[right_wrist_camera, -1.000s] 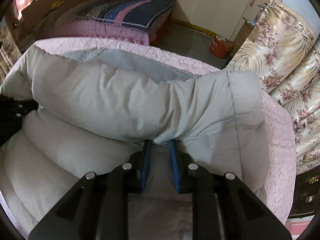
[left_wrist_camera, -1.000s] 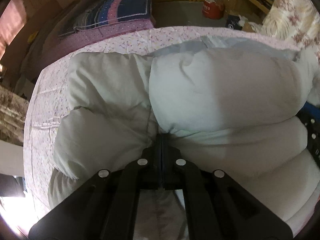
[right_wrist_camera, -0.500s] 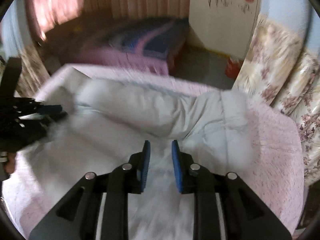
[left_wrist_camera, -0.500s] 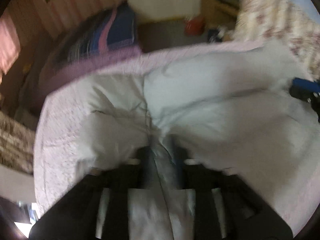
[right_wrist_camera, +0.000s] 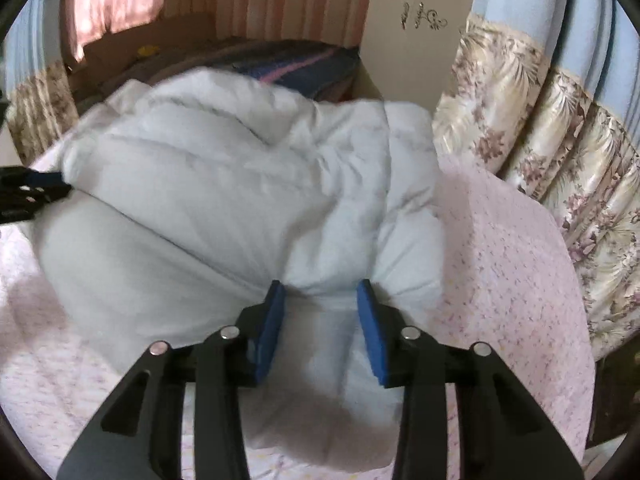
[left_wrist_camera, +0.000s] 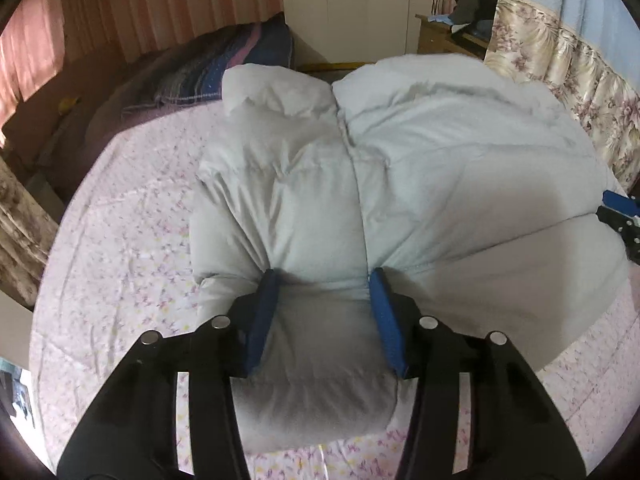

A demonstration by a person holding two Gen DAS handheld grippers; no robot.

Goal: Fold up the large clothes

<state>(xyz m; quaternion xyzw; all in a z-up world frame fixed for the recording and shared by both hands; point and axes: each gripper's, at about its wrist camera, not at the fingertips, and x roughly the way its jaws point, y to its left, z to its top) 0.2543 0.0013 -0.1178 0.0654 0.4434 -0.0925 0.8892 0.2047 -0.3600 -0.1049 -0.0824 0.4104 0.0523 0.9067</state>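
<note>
A large pale grey-white puffer jacket (left_wrist_camera: 420, 168) lies folded over on the pink floral bed sheet (left_wrist_camera: 120, 264); it also shows in the right wrist view (right_wrist_camera: 224, 200). My left gripper (left_wrist_camera: 325, 280) is open, its blue pads straddling a puffy fold at the jacket's near left edge. My right gripper (right_wrist_camera: 321, 289) is open too, its pads either side of a fold at the jacket's near right part. The right gripper's tip shows at the right edge of the left view (left_wrist_camera: 622, 208); the left gripper's tip shows at the left edge of the right view (right_wrist_camera: 28, 192).
A second bed with a striped dark blue and pink quilt (left_wrist_camera: 224, 68) stands beyond. Floral curtains (right_wrist_camera: 560, 168) hang at the right. A white wardrobe (left_wrist_camera: 360, 4) and a wooden desk (left_wrist_camera: 444, 40) stand at the back. The sheet's edge falls off at the left.
Both grippers have opened and let go of the jacket's edge. The folded layer now lies on the jacket. Both grippers have pulled back a little and tilted up.
</note>
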